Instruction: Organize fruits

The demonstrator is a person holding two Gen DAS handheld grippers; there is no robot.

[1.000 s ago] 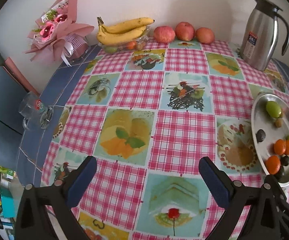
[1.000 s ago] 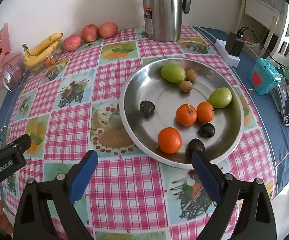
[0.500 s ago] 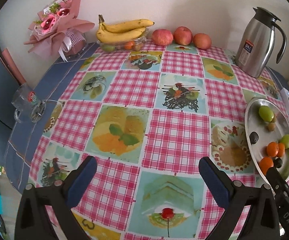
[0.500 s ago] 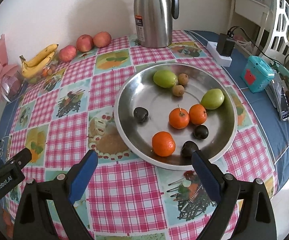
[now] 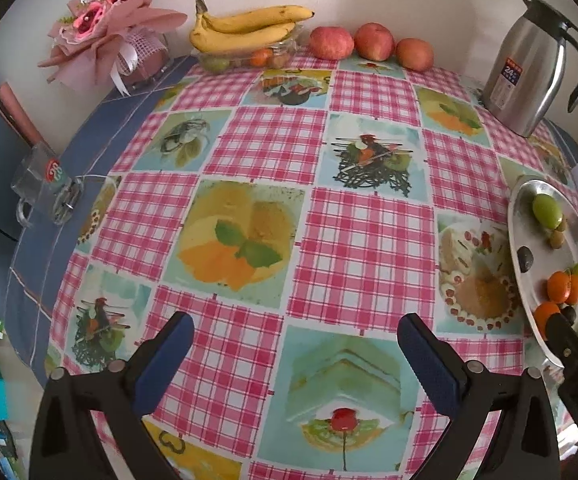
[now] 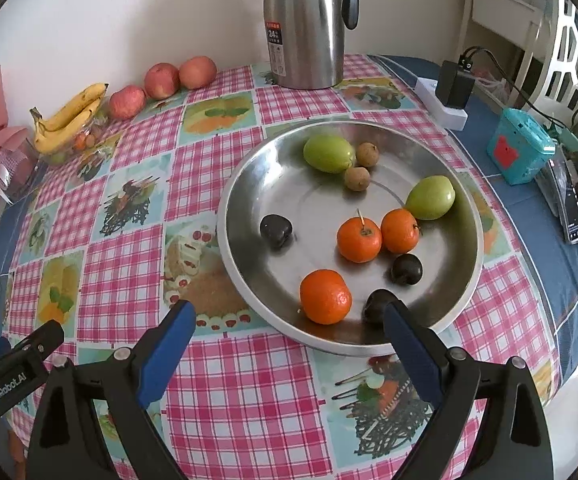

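Note:
A round steel tray (image 6: pixel 249 208) holds three oranges (image 6: pixel 325 296), two green fruits (image 6: pixel 328 153), three dark plums (image 6: pixel 275 230) and two small brown fruits (image 6: pixel 357 178). My right gripper (image 6: pixel 287 332) hovers open over the tray's near rim, empty. In the left wrist view the tray (image 5: pixel 523 200) lies at the right edge. My left gripper (image 5: pixel 295 354) is open above the checked cloth, nothing between its fingers. Bananas (image 5: pixel 249 26) and three apples (image 5: pixel 331 42) line the far wall.
A steel thermos jug (image 6: pixel 309 20) stands behind the tray. A pink bouquet (image 5: pixel 109 36) and a glass mug (image 5: pixel 43 184) sit at the table's left. A power strip (image 6: pixel 445 106), teal box (image 6: pixel 519 144) and phone (image 6: pixel 573 212) lie at the right.
Both grippers have drawn back and risen a little, so more of the table shows. The fruit has not moved and both grippers stay open.

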